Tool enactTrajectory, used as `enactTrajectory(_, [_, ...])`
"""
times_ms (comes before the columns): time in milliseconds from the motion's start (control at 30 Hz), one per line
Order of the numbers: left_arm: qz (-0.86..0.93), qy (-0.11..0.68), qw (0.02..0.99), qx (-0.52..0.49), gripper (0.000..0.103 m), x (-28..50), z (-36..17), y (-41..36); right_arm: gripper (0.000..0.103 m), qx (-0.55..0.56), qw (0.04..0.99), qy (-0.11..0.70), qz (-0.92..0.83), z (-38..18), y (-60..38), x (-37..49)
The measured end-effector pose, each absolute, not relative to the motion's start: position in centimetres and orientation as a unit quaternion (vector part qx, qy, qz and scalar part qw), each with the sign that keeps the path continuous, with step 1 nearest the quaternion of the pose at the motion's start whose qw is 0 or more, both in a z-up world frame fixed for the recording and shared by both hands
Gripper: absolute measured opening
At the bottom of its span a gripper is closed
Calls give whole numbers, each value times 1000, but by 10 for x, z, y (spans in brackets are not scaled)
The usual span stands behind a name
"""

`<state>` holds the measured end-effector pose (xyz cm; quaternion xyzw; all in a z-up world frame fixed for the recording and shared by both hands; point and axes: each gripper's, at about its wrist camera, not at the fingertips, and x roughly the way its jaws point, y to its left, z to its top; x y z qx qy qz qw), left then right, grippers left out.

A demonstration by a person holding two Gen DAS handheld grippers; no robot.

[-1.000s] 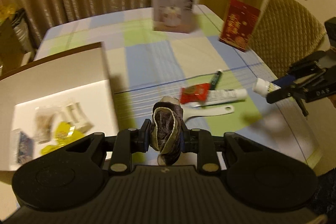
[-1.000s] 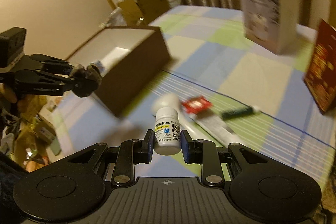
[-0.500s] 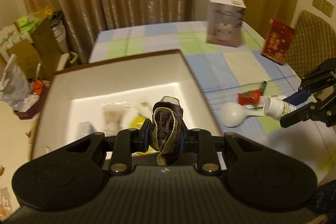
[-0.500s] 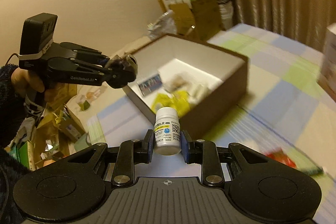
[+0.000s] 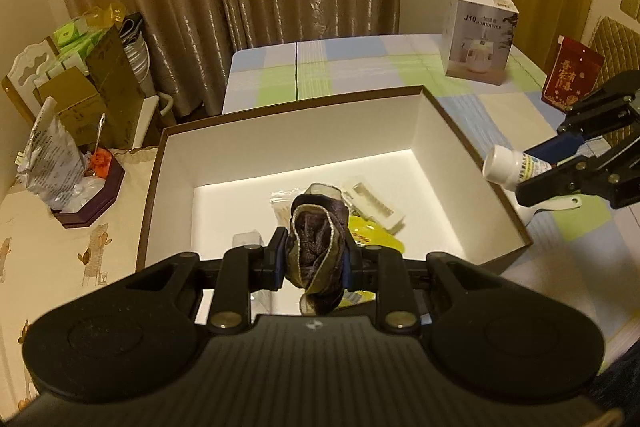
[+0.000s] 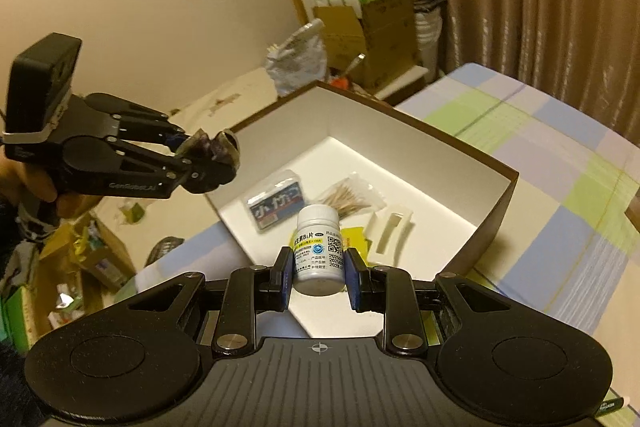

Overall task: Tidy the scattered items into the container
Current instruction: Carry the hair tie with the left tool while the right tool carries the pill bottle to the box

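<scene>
Your left gripper (image 5: pixel 314 259) hangs over the near edge of the open box (image 5: pixel 472 151), its jaws clamped on a dark, gold-trimmed pouch (image 5: pixel 316 247). Your right gripper (image 6: pixel 319 281) has its jaws closed on a white pill bottle (image 6: pixel 319 253), held above the box's right rim. Inside the box lie a blue packet (image 6: pixel 276 207), a bag of cotton swabs (image 6: pixel 348 197), a white tray (image 6: pixel 390 233) and yellow packets (image 5: pixel 374 237). The box sits on the checked table (image 5: pixel 360 67).
</scene>
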<state>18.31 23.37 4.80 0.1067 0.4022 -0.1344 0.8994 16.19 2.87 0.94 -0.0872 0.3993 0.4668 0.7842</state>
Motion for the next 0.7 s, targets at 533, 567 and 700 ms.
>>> enactTrajectory(533, [-180, 429, 876, 126, 21, 256, 15, 251, 29, -130, 803, 439, 381, -22, 70, 202])
enactTrajectory(567, [-181, 431, 875, 127, 21, 262, 12, 252, 29, -134, 804, 440, 378, -25, 74, 207])
enactTrajectory(700, [-170, 443, 870, 136, 21, 292, 1, 258, 29, -143, 805, 446, 365, -37, 87, 230])
